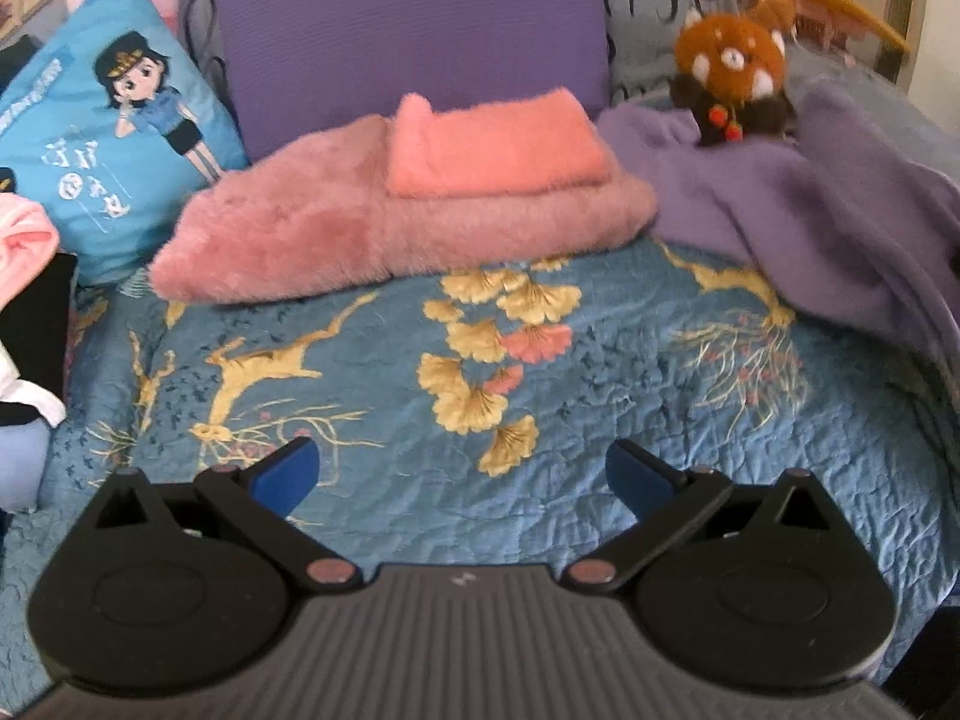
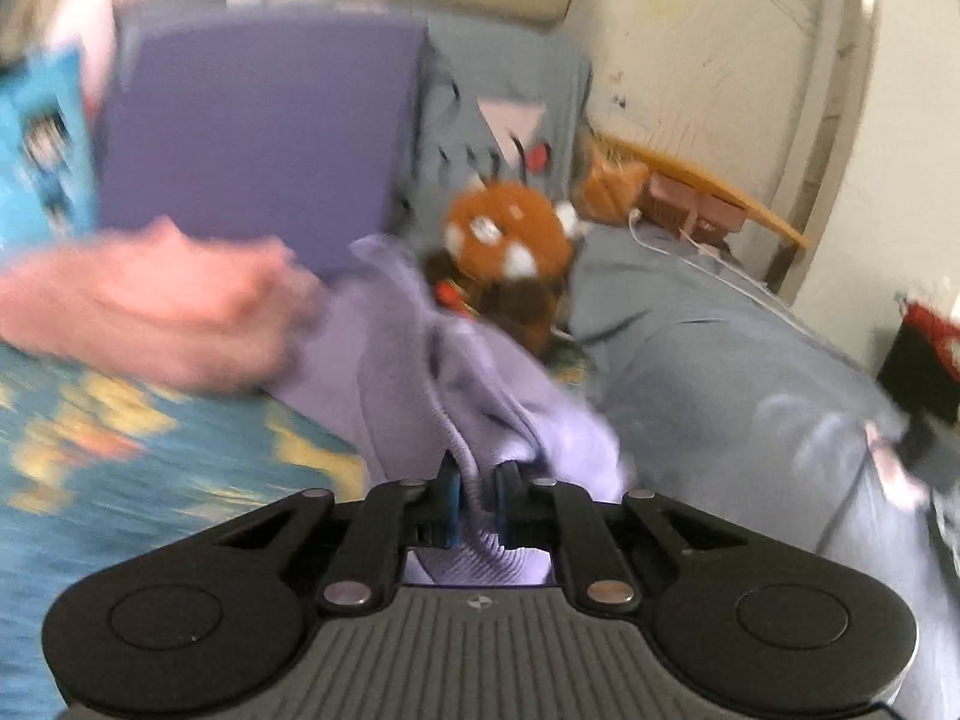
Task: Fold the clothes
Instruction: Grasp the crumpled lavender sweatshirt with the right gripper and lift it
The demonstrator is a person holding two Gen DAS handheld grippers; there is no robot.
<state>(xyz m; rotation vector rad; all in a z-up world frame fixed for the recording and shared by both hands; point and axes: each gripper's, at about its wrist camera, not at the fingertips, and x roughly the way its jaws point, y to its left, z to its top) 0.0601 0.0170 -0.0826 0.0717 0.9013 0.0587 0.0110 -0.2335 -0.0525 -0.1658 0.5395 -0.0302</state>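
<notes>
A lilac garment [image 1: 798, 192] lies crumpled at the right of the bed, under a plush toy. In the right wrist view my right gripper [image 2: 477, 495] is shut on a fold of that lilac garment [image 2: 420, 360], the cloth pinched between the blue pads. My left gripper [image 1: 462, 474] hangs open over the blue quilt [image 1: 420, 396] with nothing between its fingers. A folded coral cloth [image 1: 498, 144] rests on a folded pink fuzzy garment [image 1: 384, 222] at the back of the bed. The right wrist view is blurred.
A red-panda plush [image 1: 729, 81] sits on the lilac garment. A purple cushion [image 1: 408, 24] and a blue cartoon pillow [image 1: 114, 120] lean at the back. Pink, black and white clothes [image 1: 27, 312] lie at the left edge. A grey blanket [image 2: 720, 360] lies on the right.
</notes>
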